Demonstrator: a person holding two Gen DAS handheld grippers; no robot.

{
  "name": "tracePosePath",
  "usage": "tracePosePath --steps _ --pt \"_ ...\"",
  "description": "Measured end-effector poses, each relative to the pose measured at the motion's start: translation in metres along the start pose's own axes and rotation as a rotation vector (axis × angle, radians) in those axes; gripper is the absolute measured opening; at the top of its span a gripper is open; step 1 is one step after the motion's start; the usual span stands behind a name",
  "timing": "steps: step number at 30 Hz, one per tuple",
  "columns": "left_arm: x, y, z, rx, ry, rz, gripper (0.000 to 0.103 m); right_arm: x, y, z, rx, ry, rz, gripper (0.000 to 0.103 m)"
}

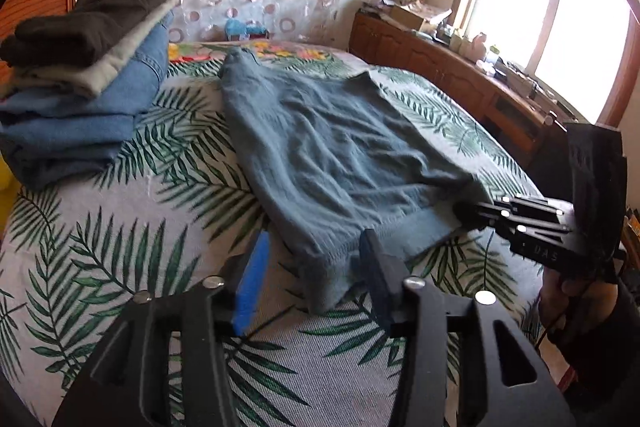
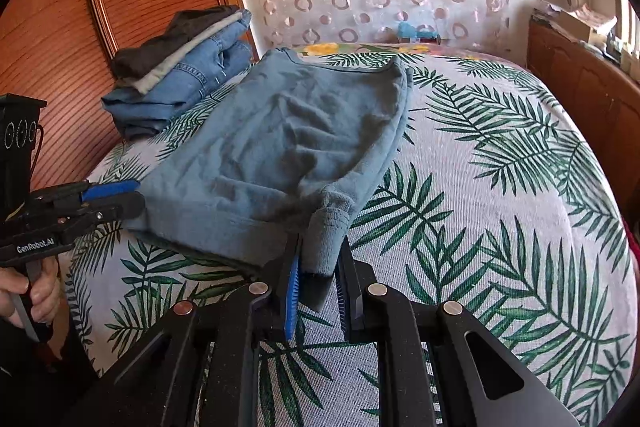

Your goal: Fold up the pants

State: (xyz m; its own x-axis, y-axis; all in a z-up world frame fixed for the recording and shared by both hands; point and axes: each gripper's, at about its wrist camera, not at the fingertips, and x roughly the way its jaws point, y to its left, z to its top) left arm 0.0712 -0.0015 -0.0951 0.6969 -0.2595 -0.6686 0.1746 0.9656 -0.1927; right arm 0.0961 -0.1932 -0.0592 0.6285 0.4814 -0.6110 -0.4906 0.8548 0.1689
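Grey-blue pants [image 1: 336, 155] lie folded over on the leaf-print bedspread [image 1: 120, 227]; they also show in the right wrist view [image 2: 280, 147]. My left gripper [image 1: 312, 267] is open, its fingers either side of the near cuff corner, not closed on it. My right gripper [image 2: 318, 271] has its jaws partly closed around the other near cuff [image 2: 324, 239], which hangs between the pads. In the left wrist view the right gripper [image 1: 472, 217] sits at the cuff's right end. In the right wrist view the left gripper [image 2: 120, 199] sits at the pants' left edge.
A stack of folded jeans and dark clothes [image 1: 84, 67] sits at the bed's far left, seen also in the right wrist view [image 2: 180, 67]. A wooden cabinet [image 1: 460, 79] with clutter runs along the right under a bright window. A wooden wardrobe [image 2: 80, 27] stands left.
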Motion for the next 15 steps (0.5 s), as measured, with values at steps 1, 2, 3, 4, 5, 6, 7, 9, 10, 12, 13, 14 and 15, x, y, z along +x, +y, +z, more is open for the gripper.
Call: tracePosePath --steps 1,2,3,4,5,6,7,9,10,12,13,14,15 --pt "0.001 0.000 0.002 0.002 0.003 0.001 0.049 0.001 0.000 -0.004 0.002 -0.001 0.001 0.015" --pt "0.001 0.000 0.003 0.006 0.004 0.007 0.049 0.001 0.001 -0.006 0.002 -0.002 0.000 0.015" --pt "0.002 -0.001 0.003 0.009 0.004 0.015 0.049 0.000 0.002 -0.007 -0.001 -0.003 -0.002 0.015" --pt "0.003 -0.001 0.003 0.013 0.002 0.025 0.049 -0.001 0.003 -0.010 -0.004 -0.005 -0.006 0.015" --pt "0.004 -0.002 0.003 0.017 -0.001 0.036 0.049 -0.001 0.003 -0.012 -0.008 -0.006 -0.009 0.015" --pt "0.004 -0.003 0.003 0.022 -0.002 0.039 0.049 0.003 0.002 -0.015 -0.010 -0.007 -0.012 0.015" --pt "0.005 -0.004 0.002 0.028 -0.003 0.038 0.049 0.004 0.002 -0.016 -0.011 -0.007 -0.013 0.015" --pt "0.007 -0.004 0.001 0.025 0.000 0.038 0.049 0.004 0.002 -0.016 -0.008 -0.006 -0.011 0.015" --pt "0.007 -0.004 0.000 0.023 0.000 0.035 0.049 0.004 0.002 -0.016 -0.007 -0.006 -0.010 0.015" --pt "0.008 -0.005 -0.002 0.026 0.003 0.035 0.049 0.004 0.002 -0.016 -0.008 -0.006 -0.010 0.015" --pt "0.009 -0.005 -0.003 0.029 0.011 0.031 0.049 0.004 0.002 -0.016 -0.008 -0.006 -0.010 0.015" --pt "0.011 -0.005 -0.003 0.027 0.019 0.025 0.048 0.004 0.002 -0.016 -0.007 -0.006 -0.010 0.015" --pt "0.013 -0.004 -0.004 0.021 0.029 0.013 0.048 0.004 0.002 -0.016 -0.006 -0.006 -0.009 0.015"
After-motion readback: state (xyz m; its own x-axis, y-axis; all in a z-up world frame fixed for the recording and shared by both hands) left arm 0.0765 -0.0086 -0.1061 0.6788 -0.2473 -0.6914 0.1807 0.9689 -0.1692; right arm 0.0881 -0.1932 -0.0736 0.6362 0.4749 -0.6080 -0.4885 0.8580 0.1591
